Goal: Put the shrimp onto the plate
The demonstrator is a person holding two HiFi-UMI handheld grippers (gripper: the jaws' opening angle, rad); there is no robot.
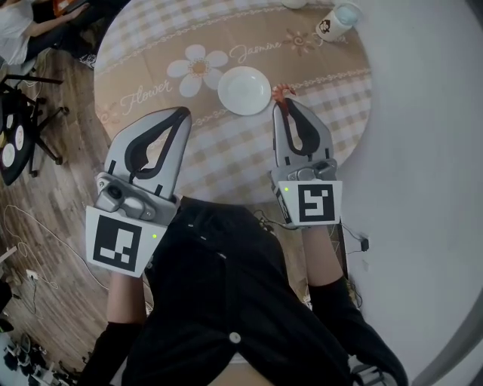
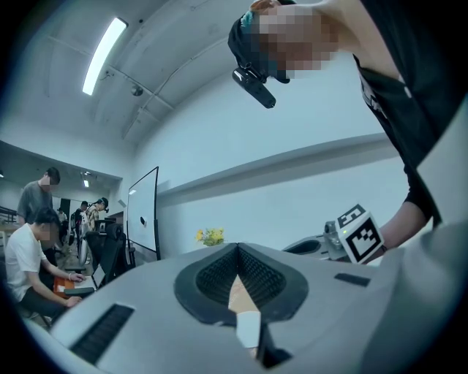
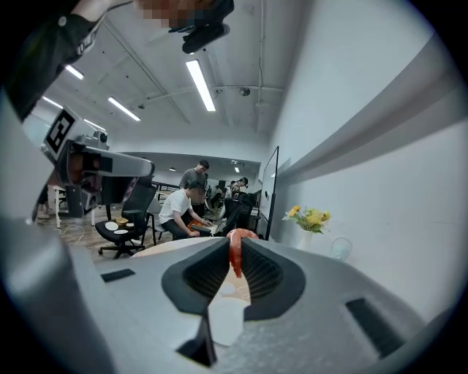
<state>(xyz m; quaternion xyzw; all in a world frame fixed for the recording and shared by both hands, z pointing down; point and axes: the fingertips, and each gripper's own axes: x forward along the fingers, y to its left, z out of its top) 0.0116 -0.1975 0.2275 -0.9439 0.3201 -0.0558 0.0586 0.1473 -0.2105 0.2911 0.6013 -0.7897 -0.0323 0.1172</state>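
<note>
The person in the black top stands at the near edge of a round table (image 1: 226, 162) covered with a beige checked cloth printed with flowers, holding both tools out over it. The right gripper (image 1: 283, 105) has its jaws pinched on the shrimp (image 1: 281, 93), an orange-red curl that sticks out past the tips. In the right gripper view the shrimp (image 3: 235, 252) sits upright between the dark ribbed pads, gripped at the very tips of the right gripper (image 3: 235, 242), with its curved back rising above them. Seen from above, it hangs just at the 3 o'clock side of the small white plate (image 1: 244, 90), close beside the rim and not over the dish; I cannot tell whether it touches the cloth. The plate lies bare near the middle of the table. The left gripper (image 1: 183, 113) is at about 8 o'clock from the plate, well apart from it, with its jaws drawn together at the tips and nothing between them; the left gripper view shows the left gripper (image 2: 238, 247) with the same shut, empty pinch. A white mug (image 1: 336, 21) stands toward 1 o'clock from the plate, near the far edge of the table, and a small bunch of yellow flowers (image 3: 309, 218) shows by the wall
</note>
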